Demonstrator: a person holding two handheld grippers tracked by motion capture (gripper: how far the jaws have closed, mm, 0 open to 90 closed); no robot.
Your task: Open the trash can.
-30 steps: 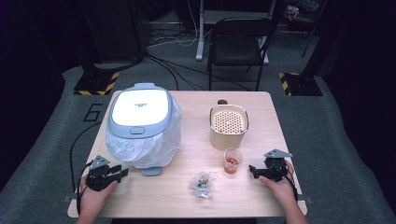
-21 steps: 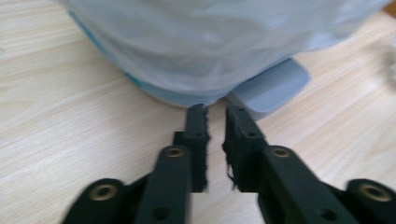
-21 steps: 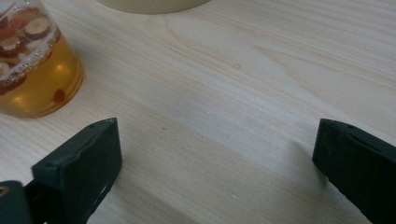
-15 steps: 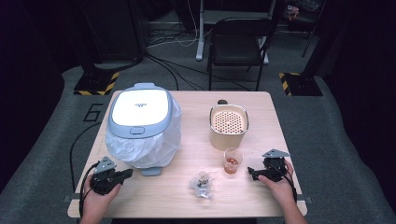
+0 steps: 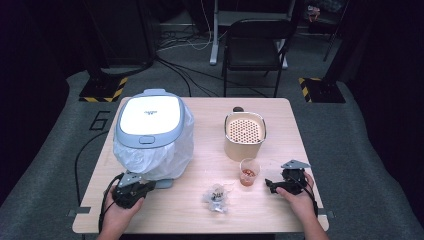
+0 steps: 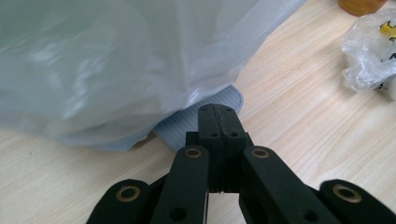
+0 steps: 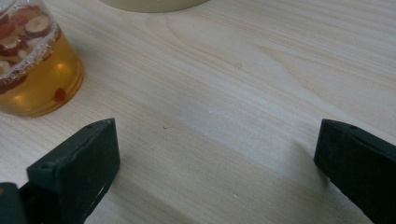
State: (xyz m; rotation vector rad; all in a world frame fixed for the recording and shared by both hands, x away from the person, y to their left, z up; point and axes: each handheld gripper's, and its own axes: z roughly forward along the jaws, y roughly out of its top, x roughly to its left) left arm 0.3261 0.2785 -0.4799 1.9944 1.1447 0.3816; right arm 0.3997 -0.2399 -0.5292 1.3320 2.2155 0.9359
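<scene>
Plastic bag (image 5: pixel 150 155), clear and loose, draped over a white-lidded cooker (image 5: pixel 148 116) on the left half of the table (image 5: pixel 280 115), probably as a dust cover, hem bunched down at the near edge. Left tool (image 5: pixel 150 186) just beside that hem, jaws pressed flat together with nothing between them, tip (image 6: pixel 218 112) aimed at a ribbed grey foot (image 6: pixel 180 128) poking out from under the bag (image 6: pixel 116 60); likely lined up to nudge or pick at the film, though not touching it as far as can be told. Right tool (image 5: pixel 269 185) resting low by the right edge, spread wide and having just been opening, only bare wood inside the gap (image 7: pixel 215 135). Near it, to its left, a small cup (image 5: pixel 249 172) of amber drink with red fruit slices (image 7: pixel 32 70), apart from either jaw. Behind the cup, a cream pot (image 5: pixel 244 135) with a perforated insert. Between the two hands, a crumpled clear packet (image 5: pixel 216 196), contents too small to name. Cooker body blurred behind the film, controls hidden; cup and pot cut off at the frame edge in the right gripper view.
</scene>
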